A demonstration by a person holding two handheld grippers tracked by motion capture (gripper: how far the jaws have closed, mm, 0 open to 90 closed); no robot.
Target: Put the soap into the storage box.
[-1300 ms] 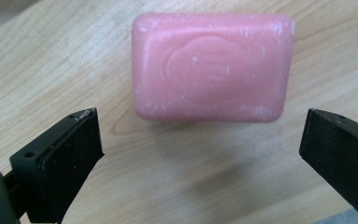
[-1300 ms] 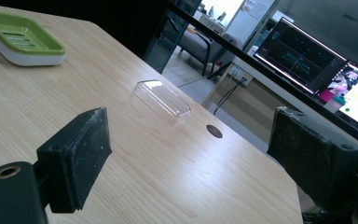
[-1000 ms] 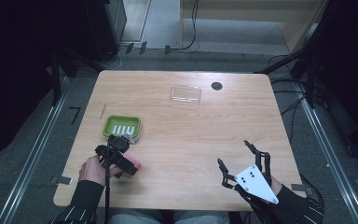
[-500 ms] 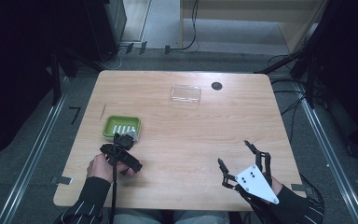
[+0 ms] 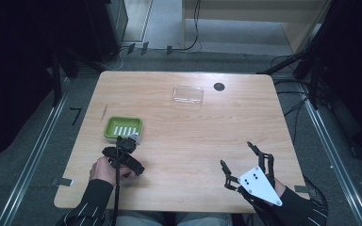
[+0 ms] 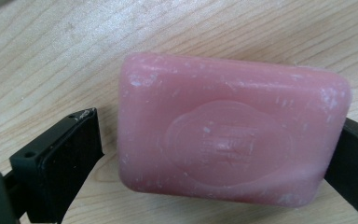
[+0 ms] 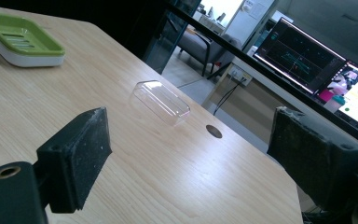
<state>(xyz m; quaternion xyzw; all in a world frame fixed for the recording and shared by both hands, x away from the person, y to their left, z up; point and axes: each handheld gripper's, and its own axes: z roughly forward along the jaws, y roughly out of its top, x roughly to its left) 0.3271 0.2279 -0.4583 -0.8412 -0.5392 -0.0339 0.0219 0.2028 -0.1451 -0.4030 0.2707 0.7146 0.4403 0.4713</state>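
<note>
Left gripper view shows your left gripper (image 6: pixel 214 154) straddling the pink oval-stamped soap bar (image 6: pixel 233 135) lying on the wooden worktop (image 6: pixel 51 56), just short of the green plastic soap dish (image 5: pixel 123 128). One finger (image 6: pixel 70 158) stands apart from the bar, so a lift could drop it. Your right gripper (image 5: pixel 245 165), well apart from the dish, is spread, empty.

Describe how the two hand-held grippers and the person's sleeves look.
Both are black. The right hand-held gripper carries a grey three-cornered plate with black dots. A black cable trails from the left hand-held gripper. The sleeves are dark with thin pale stripes.
</note>
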